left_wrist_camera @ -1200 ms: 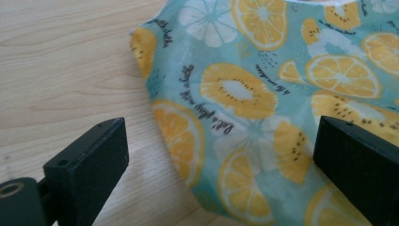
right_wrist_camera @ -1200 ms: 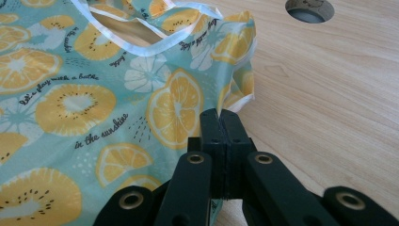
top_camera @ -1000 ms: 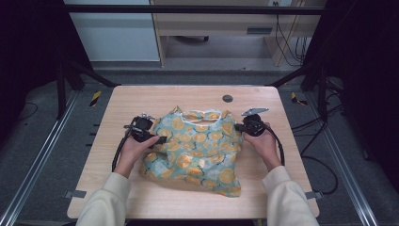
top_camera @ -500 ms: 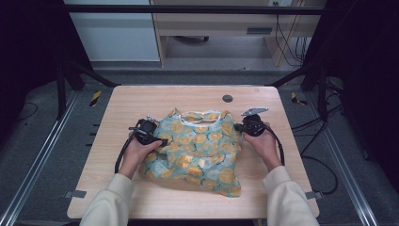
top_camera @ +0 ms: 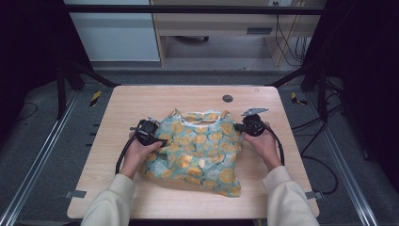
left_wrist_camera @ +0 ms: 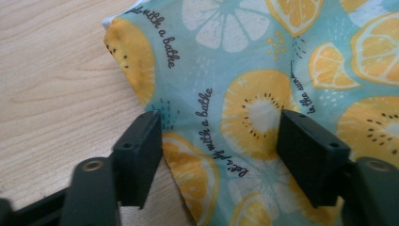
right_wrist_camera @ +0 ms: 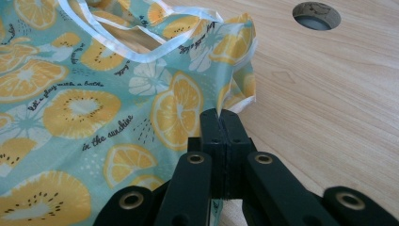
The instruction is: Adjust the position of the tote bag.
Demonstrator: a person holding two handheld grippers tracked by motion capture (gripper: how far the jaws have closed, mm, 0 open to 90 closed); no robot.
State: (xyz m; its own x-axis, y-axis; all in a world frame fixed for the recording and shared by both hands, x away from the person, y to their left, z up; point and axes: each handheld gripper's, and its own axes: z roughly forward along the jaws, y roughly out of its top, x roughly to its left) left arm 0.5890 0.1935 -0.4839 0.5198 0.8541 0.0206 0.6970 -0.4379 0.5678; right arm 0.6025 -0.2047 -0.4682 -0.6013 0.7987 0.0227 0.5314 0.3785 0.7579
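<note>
- No container sits on the table point(top_camera: 141, 101); the one hollow thing is the garment point(top_camera: 200, 150) itself, whose white-bound neck opening point(right_wrist_camera: 127, 40) gapes a little and shows more of the same printed cloth inside.
- A round hole point(top_camera: 227, 98) is set in the tabletop beyond the garment, well apart from it.
- The garment lies near the middle of the pale wooden table, between the two hands, neck toward the far edge and hem toward the person.
- Bare wood runs all round it — a wide strip at the far side and at the left, a narrower one along the near edge, where the lower right corner of the cloth comes closest to the rim.
- The cloth is teal, printed with orange and lemon slices, kiwi-like rounds and lines of black script; it lies crumpled, its left edge folded back on itself.
- The left gripper point(left_wrist_camera: 219, 141) stands over that left edge with its jaws apart; they have just been closing, and cloth lies between them, yet the pads do not press on it.
- The right gripper point(right_wrist_camera: 220, 123) is clamped tight on a fold of the garment's right edge, just beside the shoulder.
- The person's hands hold both grippers low on the table, cream sleeves point(top_camera: 287, 197) coming in from the near side.
</note>
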